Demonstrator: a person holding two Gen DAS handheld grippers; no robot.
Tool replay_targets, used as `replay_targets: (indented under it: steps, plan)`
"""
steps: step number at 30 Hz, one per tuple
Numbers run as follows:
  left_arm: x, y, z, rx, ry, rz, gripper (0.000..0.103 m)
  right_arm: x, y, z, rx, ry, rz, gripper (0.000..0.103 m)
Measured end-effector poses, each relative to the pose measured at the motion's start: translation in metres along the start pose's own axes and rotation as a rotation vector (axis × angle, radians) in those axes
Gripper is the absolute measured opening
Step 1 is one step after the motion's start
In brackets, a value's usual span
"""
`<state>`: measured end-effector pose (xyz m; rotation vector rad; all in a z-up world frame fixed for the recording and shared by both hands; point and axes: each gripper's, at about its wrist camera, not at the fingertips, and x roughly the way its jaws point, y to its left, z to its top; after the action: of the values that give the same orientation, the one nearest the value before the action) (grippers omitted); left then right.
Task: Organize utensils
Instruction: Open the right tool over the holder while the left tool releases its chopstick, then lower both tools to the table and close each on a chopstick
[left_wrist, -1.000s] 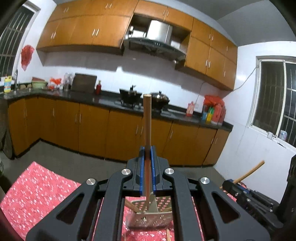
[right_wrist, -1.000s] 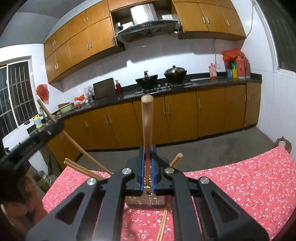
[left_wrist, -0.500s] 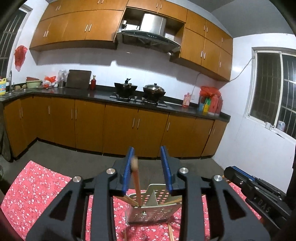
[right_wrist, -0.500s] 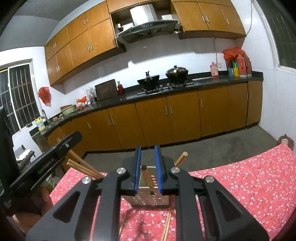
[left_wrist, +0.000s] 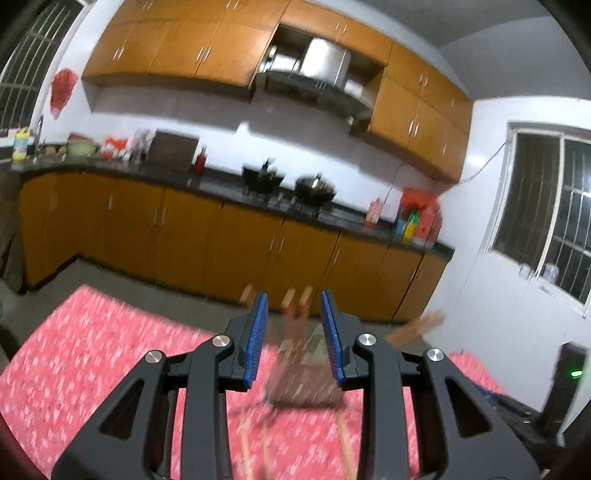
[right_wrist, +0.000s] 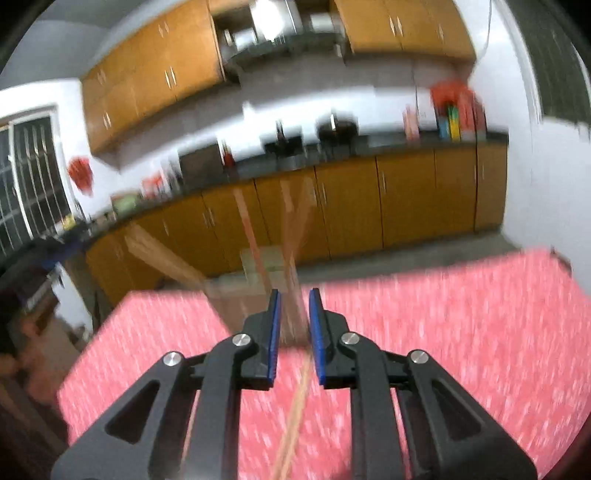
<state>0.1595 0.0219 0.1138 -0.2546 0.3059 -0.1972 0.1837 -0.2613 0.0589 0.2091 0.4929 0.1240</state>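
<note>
**A:** What does the left wrist view show?

**B:** The left claw (left_wrist: 291, 334) points forward over a table covered by a red flowered cloth (left_wrist: 92, 350). Its blue pads (left_wrist: 256, 339) stand apart and nothing is pinched between them; the jaws have just been opening. Beyond the gap sits a metal utensil holder (left_wrist: 304, 384) on the cloth, badly blurred. Several wooden handles (left_wrist: 295, 306) stick up out of it, and their tips show between the pads without touching them.

**A:** And the right wrist view?

**B:** The right claw (right_wrist: 294, 332) also points over the red cloth (right_wrist: 443, 350). Its pads are only slightly apart and released, gripping nothing; these jaws have just been opening too. The same holder (right_wrist: 240, 295) appears ahead near the far edge of the table, smeared by motion blur, with wooden handles (right_wrist: 291, 229) fanning upward from it. One wooden stick (right_wrist: 295, 406) lies flat on the cloth below the gap between the pads; I cannot tell what kind of utensil it is.

**A:** What is behind the table?

**B:** A kitchen: orange-brown cabinets (left_wrist: 207, 243) under a dark worktop (left_wrist: 221, 181), pots on a stove (left_wrist: 288, 182), a range hood (left_wrist: 314, 74) above, and a barred window (left_wrist: 546, 221) on the white wall.
</note>
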Motion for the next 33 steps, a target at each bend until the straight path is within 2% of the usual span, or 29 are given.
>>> replay_targets:
  steps: [4,8,12,17,18,19,22,27,33]
  plan:
    - [0.013,0.025,-0.054,0.017,0.170,0.086,0.030,0.044,-0.014,-0.066,0.047,0.239,-0.025,0.017]
    - [0.031,0.048,-0.102,-0.007,0.344,0.119,0.030,0.062,-0.011,-0.109,0.071,0.350,-0.001,0.017]
    - [0.037,0.059,-0.130,-0.033,0.425,0.121,0.030,0.068,-0.001,-0.123,0.056,0.386,0.011,0.017]
    - [0.042,0.056,-0.150,-0.025,0.478,0.102,0.030,0.078,0.008,-0.129,0.007,0.420,-0.001,0.016]
    - [0.043,0.055,-0.152,-0.021,0.485,0.098,0.030,0.079,0.008,-0.131,-0.004,0.425,-0.010,0.015]
    - [0.042,0.054,-0.156,-0.017,0.490,0.095,0.030,0.080,0.010,-0.133,-0.019,0.423,-0.024,0.010]
    - [0.044,0.052,-0.161,-0.011,0.512,0.079,0.029,0.079,0.009,-0.132,-0.069,0.406,-0.093,0.008]
    - [0.049,0.046,-0.172,-0.005,0.553,0.047,0.024,0.078,-0.020,-0.124,-0.002,0.378,-0.181,0.007]
    - [0.058,0.036,-0.184,0.027,0.596,0.034,0.018,0.077,-0.031,-0.124,0.011,0.370,-0.185,0.008]
